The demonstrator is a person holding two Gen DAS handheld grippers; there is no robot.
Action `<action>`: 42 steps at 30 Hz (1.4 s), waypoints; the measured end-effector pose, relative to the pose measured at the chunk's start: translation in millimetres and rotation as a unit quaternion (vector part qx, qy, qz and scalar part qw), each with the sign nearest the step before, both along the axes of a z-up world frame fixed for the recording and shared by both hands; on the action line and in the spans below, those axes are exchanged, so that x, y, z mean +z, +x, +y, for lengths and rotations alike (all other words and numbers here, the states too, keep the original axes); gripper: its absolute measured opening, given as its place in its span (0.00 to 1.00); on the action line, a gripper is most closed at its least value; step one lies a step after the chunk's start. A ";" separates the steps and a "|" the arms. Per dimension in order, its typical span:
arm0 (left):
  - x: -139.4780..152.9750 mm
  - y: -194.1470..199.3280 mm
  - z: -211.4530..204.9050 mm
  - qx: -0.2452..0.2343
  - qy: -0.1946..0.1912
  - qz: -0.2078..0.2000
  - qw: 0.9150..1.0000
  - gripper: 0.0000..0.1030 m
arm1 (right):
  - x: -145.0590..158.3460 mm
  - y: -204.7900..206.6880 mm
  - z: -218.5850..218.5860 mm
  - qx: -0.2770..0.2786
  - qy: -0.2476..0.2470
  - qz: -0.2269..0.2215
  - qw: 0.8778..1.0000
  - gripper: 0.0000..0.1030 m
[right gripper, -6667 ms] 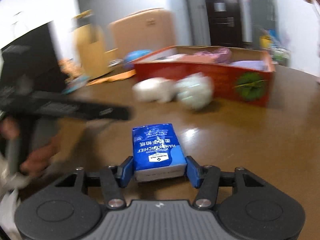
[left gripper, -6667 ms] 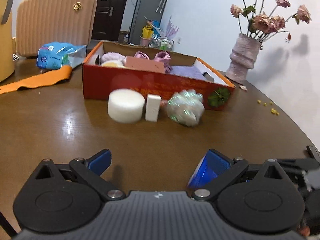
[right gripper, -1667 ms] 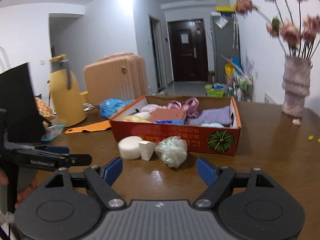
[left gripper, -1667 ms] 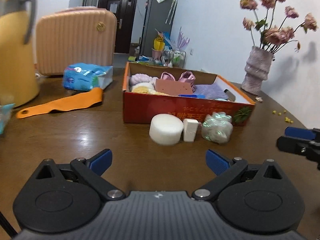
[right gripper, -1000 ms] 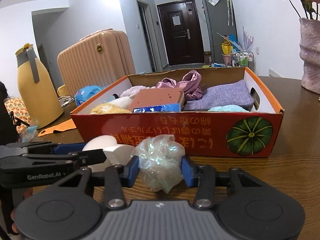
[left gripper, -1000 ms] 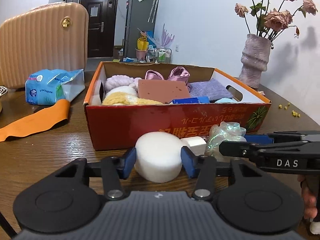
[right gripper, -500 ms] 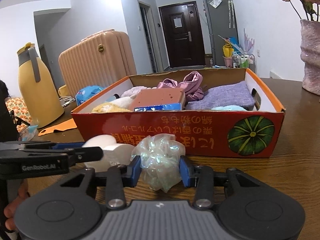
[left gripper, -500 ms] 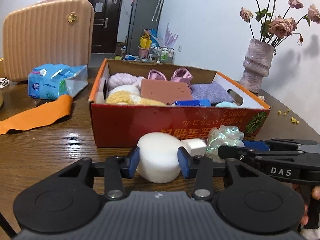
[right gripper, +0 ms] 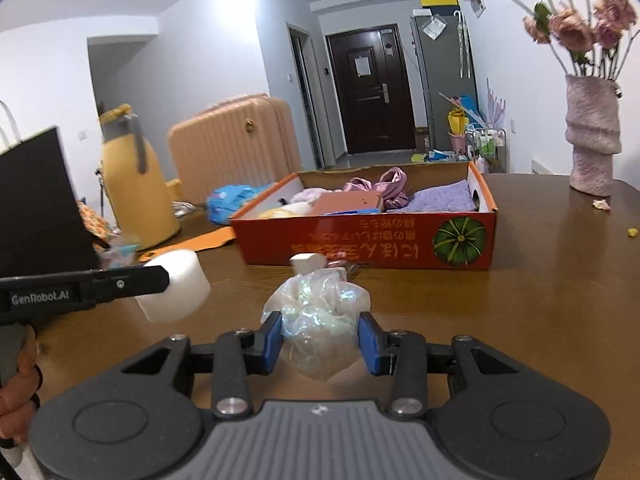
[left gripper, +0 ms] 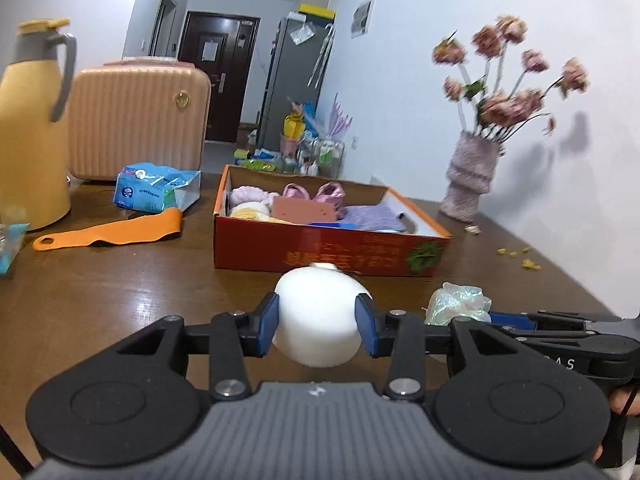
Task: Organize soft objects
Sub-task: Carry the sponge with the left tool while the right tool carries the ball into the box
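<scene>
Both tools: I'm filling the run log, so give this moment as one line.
left tool: shut on white sponge | right tool: shut on iridescent bag | both lifted | small white block: on table

**White-walled room with a dark door behind a brown desk**

White walls (right gripper: 208, 64) enclose the room under bright ceiling light. A dark door (right gripper: 370, 92) stands at the far end beside a tall grey fridge (left gripper: 294, 80). A peach suitcase (left gripper: 138, 118) stands at the far left edge of the glossy wooden desk (left gripper: 120, 280); a vase of flowers (left gripper: 474, 178) occupies its far right edge.

"GenRobot.AI" on left tool (right gripper: 92, 288), "AS" on right tool (left gripper: 560, 360)
</scene>
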State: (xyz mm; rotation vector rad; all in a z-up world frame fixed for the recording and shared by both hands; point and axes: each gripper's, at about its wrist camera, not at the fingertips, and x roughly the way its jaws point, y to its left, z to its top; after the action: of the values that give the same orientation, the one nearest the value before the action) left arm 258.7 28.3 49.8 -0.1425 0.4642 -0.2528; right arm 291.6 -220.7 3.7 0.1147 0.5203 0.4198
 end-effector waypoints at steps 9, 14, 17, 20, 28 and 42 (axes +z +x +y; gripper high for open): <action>21.5 -84.8 -6.1 -0.010 -0.007 -0.043 0.999 0.41 | 23.7 -93.4 -32.1 -0.028 0.016 -0.040 0.999 0.39; 31.5 -104.4 -13.5 -0.020 -0.004 -0.061 0.998 0.41 | 33.9 -115.9 -41.3 -0.031 0.025 -0.062 0.997 0.39; 35.6 -108.2 -17.8 -0.027 -0.004 -0.068 0.997 0.42 | 37.8 -119.6 -45.4 -0.033 0.030 -0.070 0.997 0.40; 37.7 -107.9 -21.1 -0.029 -0.004 -0.071 0.997 0.42 | 38.8 -118.9 -50.4 -0.039 0.033 -0.073 0.996 0.40; 61.1 -83.4 -28.0 -0.048 -0.005 -0.091 0.995 0.42 | 56.5 -101.0 -60.3 -0.046 0.018 -0.094 0.994 0.40; 128.1 91.3 -55.9 -0.078 -0.009 -0.061 0.995 0.42 | 131.5 65.8 -84.8 0.004 0.015 -0.076 0.997 0.40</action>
State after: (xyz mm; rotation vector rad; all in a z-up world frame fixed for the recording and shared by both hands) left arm 350.0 -27.6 177.9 -0.1078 0.3510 -0.4168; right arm 357.3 -305.5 135.2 0.1086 0.3658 0.4411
